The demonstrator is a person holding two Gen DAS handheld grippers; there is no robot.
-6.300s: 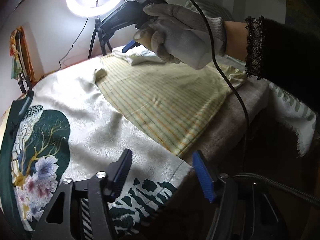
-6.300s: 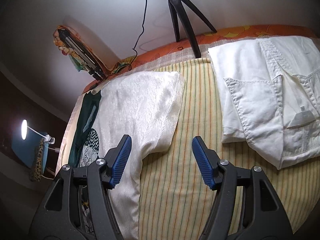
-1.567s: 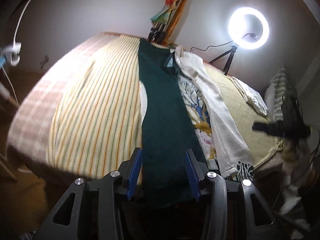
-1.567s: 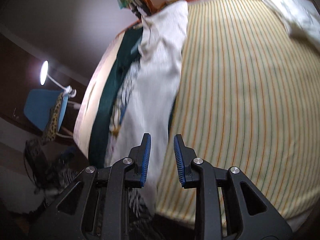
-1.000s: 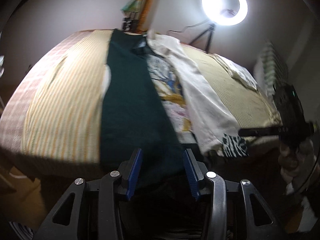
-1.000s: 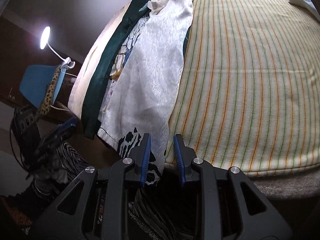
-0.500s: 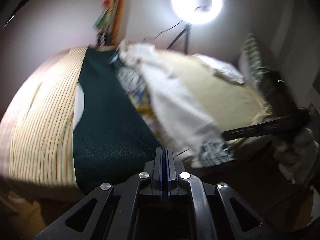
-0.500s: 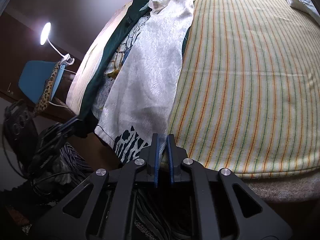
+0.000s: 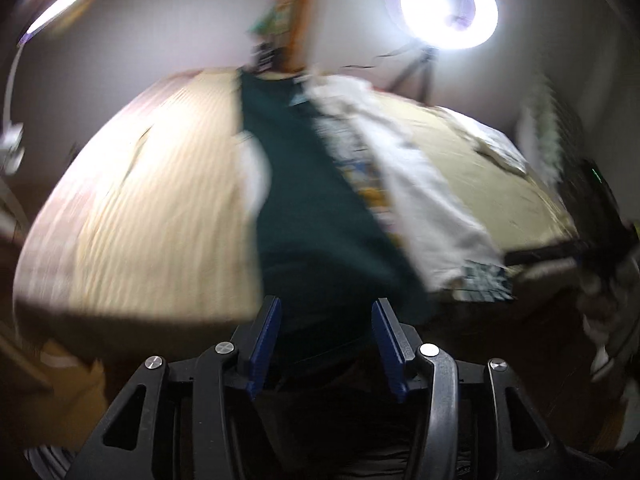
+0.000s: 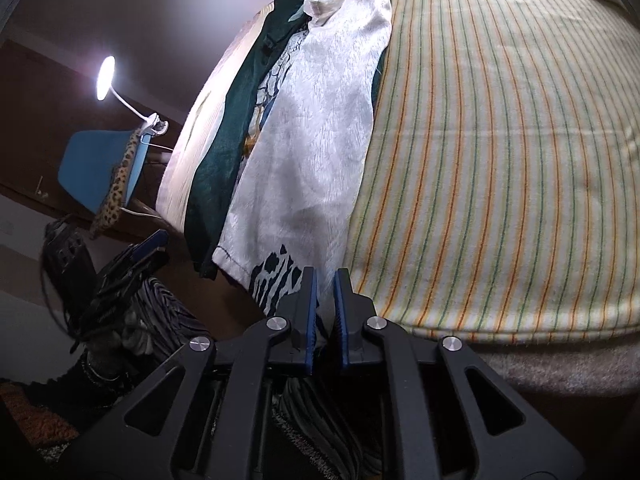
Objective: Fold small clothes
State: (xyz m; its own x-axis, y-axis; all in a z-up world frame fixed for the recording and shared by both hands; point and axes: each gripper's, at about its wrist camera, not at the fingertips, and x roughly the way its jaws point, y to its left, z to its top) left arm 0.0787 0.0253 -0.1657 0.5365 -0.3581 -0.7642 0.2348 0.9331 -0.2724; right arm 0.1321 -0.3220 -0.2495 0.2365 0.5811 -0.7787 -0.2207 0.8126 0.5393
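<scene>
A garment lies lengthwise on the striped bed, dark green [image 9: 312, 208] on one side and white [image 10: 316, 128] with a black-patterned hem on the other. The left wrist view is blurred. My left gripper [image 9: 326, 308] sits at the bed's front edge, its jaws opening. The green hem hangs between the pads, which do not touch it. My right gripper [image 10: 325, 280] is pinched on the white hem's corner at the bed edge, its jaws easing apart a little with the cloth between them. The right view also shows the left gripper [image 10: 136, 256] low on the left.
The yellow striped sheet [image 10: 500, 140] covers the bed. Folded white clothing [image 9: 496, 144] lies at the far corner. A ring light [image 9: 450, 10] on a tripod stands behind the bed. A desk lamp [image 10: 105, 78] and a blue chair [image 10: 92, 164] stand beside it.
My left jaws were apart a second ago, snapped shut half a second ago, and stand apart again; that view has swung sideways. My right jaws closed on the white hem and stayed there.
</scene>
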